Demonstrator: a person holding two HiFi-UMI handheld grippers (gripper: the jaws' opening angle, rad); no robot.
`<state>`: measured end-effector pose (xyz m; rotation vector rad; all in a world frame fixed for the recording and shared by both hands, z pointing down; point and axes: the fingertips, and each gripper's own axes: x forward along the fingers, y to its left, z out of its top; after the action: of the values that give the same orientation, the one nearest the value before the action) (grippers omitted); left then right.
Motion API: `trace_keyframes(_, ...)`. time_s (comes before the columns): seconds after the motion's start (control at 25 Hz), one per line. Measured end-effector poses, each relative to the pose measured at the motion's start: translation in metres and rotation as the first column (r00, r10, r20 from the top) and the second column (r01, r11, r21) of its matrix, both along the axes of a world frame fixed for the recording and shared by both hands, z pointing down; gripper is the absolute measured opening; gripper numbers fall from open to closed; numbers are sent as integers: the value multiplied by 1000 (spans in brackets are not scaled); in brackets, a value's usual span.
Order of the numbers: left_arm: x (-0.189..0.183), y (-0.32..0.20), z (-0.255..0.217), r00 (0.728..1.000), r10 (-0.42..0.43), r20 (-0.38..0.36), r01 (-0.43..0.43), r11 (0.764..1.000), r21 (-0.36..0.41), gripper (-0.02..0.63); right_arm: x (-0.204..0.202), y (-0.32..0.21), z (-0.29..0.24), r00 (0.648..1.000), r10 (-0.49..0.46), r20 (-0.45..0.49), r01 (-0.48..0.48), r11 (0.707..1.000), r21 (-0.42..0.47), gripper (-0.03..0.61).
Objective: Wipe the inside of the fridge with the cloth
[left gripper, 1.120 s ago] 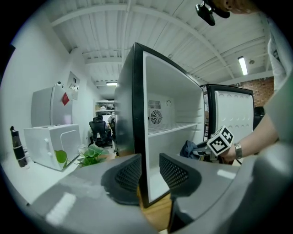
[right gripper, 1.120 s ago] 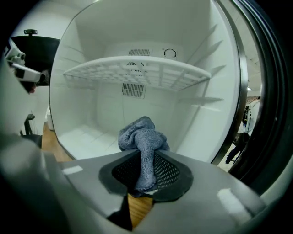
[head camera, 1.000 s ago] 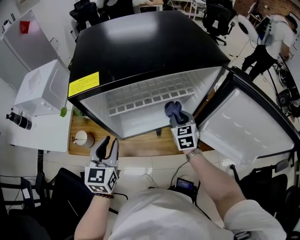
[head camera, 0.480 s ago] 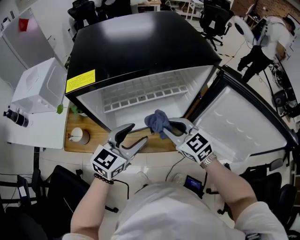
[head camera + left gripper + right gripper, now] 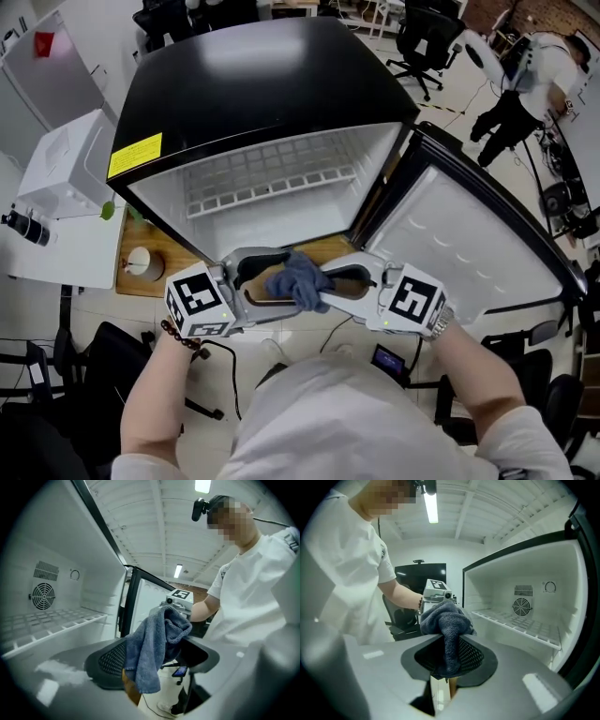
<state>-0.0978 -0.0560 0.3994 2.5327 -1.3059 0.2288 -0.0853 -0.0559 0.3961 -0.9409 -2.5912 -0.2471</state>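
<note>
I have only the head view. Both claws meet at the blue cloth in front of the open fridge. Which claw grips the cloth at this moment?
Observer: The right claw grips it. In the right gripper view, its jaws are pressed together on the cloth.
Operator: Then what does the left one do there?
Observer: The left claw has just been opening. In the left gripper view its jaws stand wide apart, and the cloth only hangs between them, not pinched.
</note>
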Motion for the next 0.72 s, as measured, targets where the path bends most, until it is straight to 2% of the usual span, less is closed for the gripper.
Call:
trace_keyframes(0.2, 40, 3, -3, 992, 121, -23, -121, 992, -30, 319, 25, 9, -3, 992, -118, -53, 119, 993, 4, 81)
trace_keyframes(0.4, 57, -2, -3, 989, 145, -23, -146, 989, -24, 229, 38, 4, -2, 984, -163, -79, 163, 987, -1, 81)
trace_keyframes(0.56, 54, -6, 1, 994, 108, -12, -109, 994, -29, 161, 38, -5, 1, 988, -132, -83, 133, 991, 12, 85)
trace_keyframes(0.72, 36, -15, 11, 1000, 25, 18, -24, 999, -28, 116, 24, -22, 9, 998, -2, -70, 4, 1000, 28, 100)
